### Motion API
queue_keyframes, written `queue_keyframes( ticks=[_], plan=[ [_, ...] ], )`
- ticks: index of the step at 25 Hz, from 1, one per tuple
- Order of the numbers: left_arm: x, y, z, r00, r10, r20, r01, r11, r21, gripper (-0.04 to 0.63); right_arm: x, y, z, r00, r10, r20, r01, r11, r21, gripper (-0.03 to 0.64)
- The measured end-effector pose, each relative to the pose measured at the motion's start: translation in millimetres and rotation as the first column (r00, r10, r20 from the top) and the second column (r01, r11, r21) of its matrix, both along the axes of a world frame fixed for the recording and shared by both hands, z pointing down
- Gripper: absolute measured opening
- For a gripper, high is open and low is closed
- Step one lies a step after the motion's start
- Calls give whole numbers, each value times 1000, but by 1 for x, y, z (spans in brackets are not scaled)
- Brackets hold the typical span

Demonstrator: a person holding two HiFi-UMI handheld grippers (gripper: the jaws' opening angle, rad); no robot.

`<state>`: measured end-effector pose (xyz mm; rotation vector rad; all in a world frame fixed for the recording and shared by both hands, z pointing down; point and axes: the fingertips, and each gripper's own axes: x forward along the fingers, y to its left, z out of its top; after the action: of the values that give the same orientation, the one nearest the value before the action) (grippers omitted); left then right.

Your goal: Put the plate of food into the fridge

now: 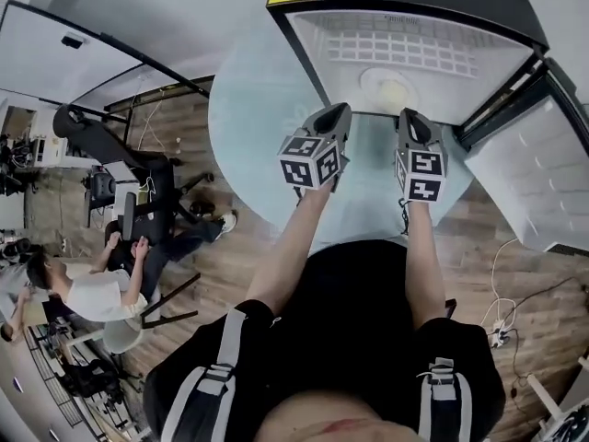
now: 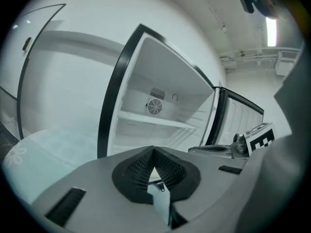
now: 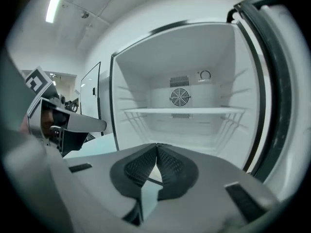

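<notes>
The open fridge [image 1: 405, 26] stands just ahead of me, white inside. In the head view a pale round plate of food [image 1: 391, 90] rests inside it, between my two grippers and a little beyond their tips. My left gripper [image 1: 337, 110] and right gripper [image 1: 409, 118] hover side by side at the fridge's mouth. In the left gripper view the left gripper [image 2: 154, 149] is shut with nothing between the pads. In the right gripper view the right gripper [image 3: 156, 145] is likewise shut and empty. Both gripper views show a bare shelf [image 3: 182, 111], not the plate.
The fridge door [image 1: 529, 182] is swung open at the right. A round pale table [image 1: 248, 127] lies under and left of the grippers. An office chair [image 1: 138, 191] and seated people [image 1: 92, 293] are at the far left. Cables [image 1: 502, 325] lie on the wooden floor, right.
</notes>
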<state>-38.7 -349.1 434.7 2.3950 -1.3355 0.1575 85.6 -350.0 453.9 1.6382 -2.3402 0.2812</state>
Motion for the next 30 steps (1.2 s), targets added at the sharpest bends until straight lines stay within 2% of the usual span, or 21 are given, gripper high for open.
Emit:
queue_keyframes(
  ticks=[4,6,11,15,17,21,26,30],
  plan=[
    [-12,40,-37,994,34,105,-46,992,116,3,-25,44,-39,999,-45,19,44,996,77,5],
    [-17,64,-50,990,40,133,-60,986,153,3,-36,70,-46,998,-59,25,56,995,82,5],
    [9,121,-63,992,94,80,-108,975,192,3,-40,141,-59,989,-140,42,136,987,89,3],
    [25,151,-64,984,107,140,-138,962,235,3,-38,164,-66,986,-160,51,155,983,98,3],
    [37,165,-65,985,119,128,-148,958,245,3,-35,170,-68,985,-165,59,159,983,95,3],
    [47,167,-65,986,100,133,-130,962,241,3,-23,177,-75,977,-198,74,190,976,103,2],
    [73,170,-82,991,56,121,-88,958,272,3,15,185,-74,971,-222,86,214,972,93,2],
    [91,171,-67,990,70,119,-97,966,238,3,27,185,-64,965,-241,100,234,969,78,2]
  ],
)
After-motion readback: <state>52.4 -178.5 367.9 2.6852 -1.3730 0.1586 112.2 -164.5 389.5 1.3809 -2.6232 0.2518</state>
